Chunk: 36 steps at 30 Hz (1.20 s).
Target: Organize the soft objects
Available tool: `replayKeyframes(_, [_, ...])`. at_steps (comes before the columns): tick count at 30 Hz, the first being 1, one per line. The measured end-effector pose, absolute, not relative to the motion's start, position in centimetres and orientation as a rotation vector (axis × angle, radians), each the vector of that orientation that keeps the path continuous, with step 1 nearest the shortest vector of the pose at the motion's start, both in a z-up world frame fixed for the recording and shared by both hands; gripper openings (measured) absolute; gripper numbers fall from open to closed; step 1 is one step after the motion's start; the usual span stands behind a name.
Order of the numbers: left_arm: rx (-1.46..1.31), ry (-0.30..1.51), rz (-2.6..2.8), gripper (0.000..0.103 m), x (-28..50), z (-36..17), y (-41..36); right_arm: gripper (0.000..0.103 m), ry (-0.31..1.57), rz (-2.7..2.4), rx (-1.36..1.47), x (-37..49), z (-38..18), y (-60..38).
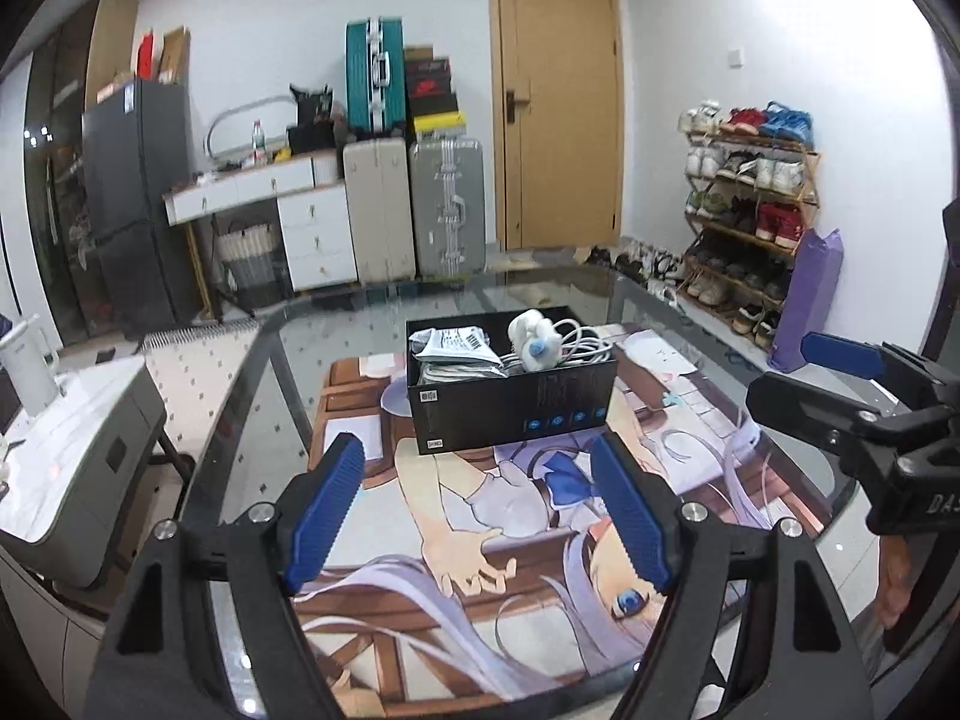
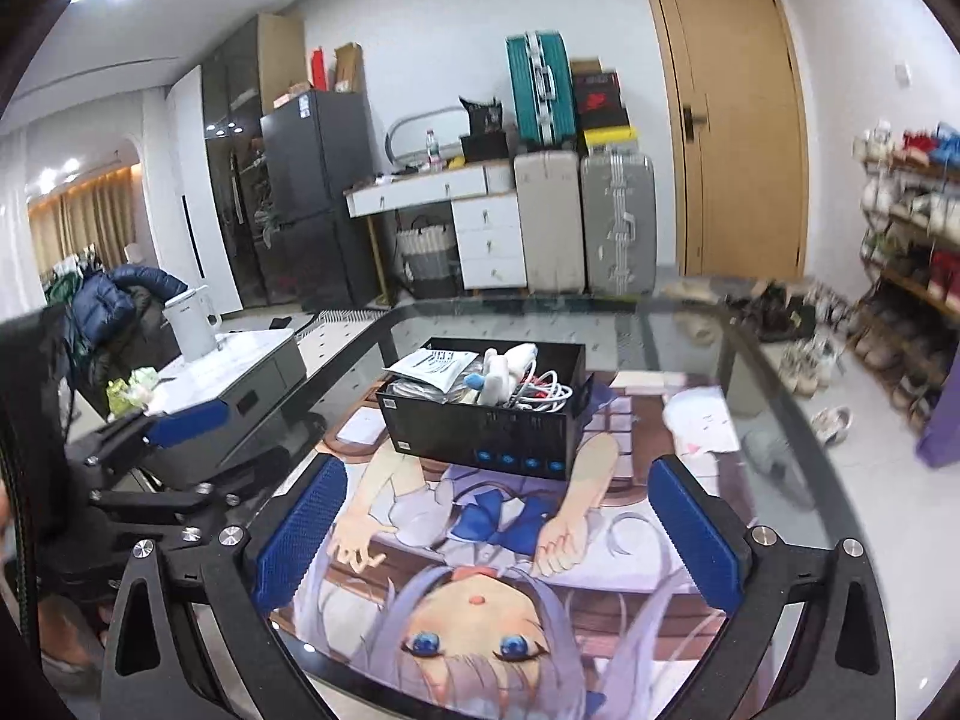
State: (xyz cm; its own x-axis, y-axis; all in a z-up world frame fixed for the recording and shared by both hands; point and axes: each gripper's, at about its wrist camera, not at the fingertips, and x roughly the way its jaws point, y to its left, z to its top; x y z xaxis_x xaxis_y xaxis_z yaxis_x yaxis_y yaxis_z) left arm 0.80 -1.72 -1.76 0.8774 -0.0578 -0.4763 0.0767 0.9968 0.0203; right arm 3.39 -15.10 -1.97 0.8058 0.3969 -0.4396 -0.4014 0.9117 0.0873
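Note:
A black open box (image 1: pixel 516 414) stands on an anime-print mat (image 1: pixel 480 540) on the glass table. In it lie a white plush toy (image 1: pixel 531 339), a coiled white cable (image 1: pixel 585 342) and printed packets (image 1: pixel 456 348). My left gripper (image 1: pixel 480 510) is open and empty, just short of the box. The right gripper's blue fingers (image 1: pixel 840 354) show at the right edge. In the right wrist view the box (image 2: pixel 486 426) holds the plush (image 2: pixel 498 375), cable (image 2: pixel 543 393) and packets (image 2: pixel 429 369). My right gripper (image 2: pixel 498 528) is open and empty above the mat (image 2: pixel 480 570).
A grey printer (image 1: pixel 72 468) with a white kettle (image 1: pixel 24 360) stands left of the table. Suitcases (image 1: pixel 414 210), a white desk (image 1: pixel 270 204) and a wooden door (image 1: pixel 558 96) are behind. A shoe rack (image 1: pixel 750 210) stands at the right.

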Motion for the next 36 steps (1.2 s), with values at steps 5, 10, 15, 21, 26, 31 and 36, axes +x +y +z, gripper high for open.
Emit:
replayKeyframes(5, [0.041, 0.427, -0.041, 0.102, -2.7, -1.9, -1.9, 0.102, 0.389, 0.418, -0.033, -0.6, -2.3, -16.4])
replayKeyframes(10, [0.079, 0.39, -0.092, 0.102, -5.6, -1.9, -2.7, 0.102, 0.262, 0.415, -0.077, -4.6, -1.5, -17.3])
replayKeyframes(15, [0.087, 0.3, -0.044, 0.103, -8.6, -1.9, -2.8, 0.102, 0.179, 0.403, -0.029, -7.5, -1.0, -18.7])
replayKeyframes(21, [0.053, 0.316, -0.038, 0.103, -9.0, -2.2, -2.5, 0.102, 0.167, 0.405, -0.047, -8.3, -0.9, -18.6])
replayKeyframes(26, [0.04, 0.311, -0.041, 0.103, -9.2, -2.2, -2.5, 0.102, 0.192, 0.404, -0.025, -7.7, -1.1, -18.7])
replayKeyframes(31, [0.044, 0.305, -0.041, 0.103, -9.3, -2.3, -2.6, 0.102, 0.182, 0.406, -0.022, -7.8, -0.9, -18.6])
replayKeyframes(36, [0.03, 0.319, -0.047, 0.103, -9.0, -2.3, -2.5, 0.102, 0.188, 0.406, -0.03, -7.6, -1.1, -18.5])
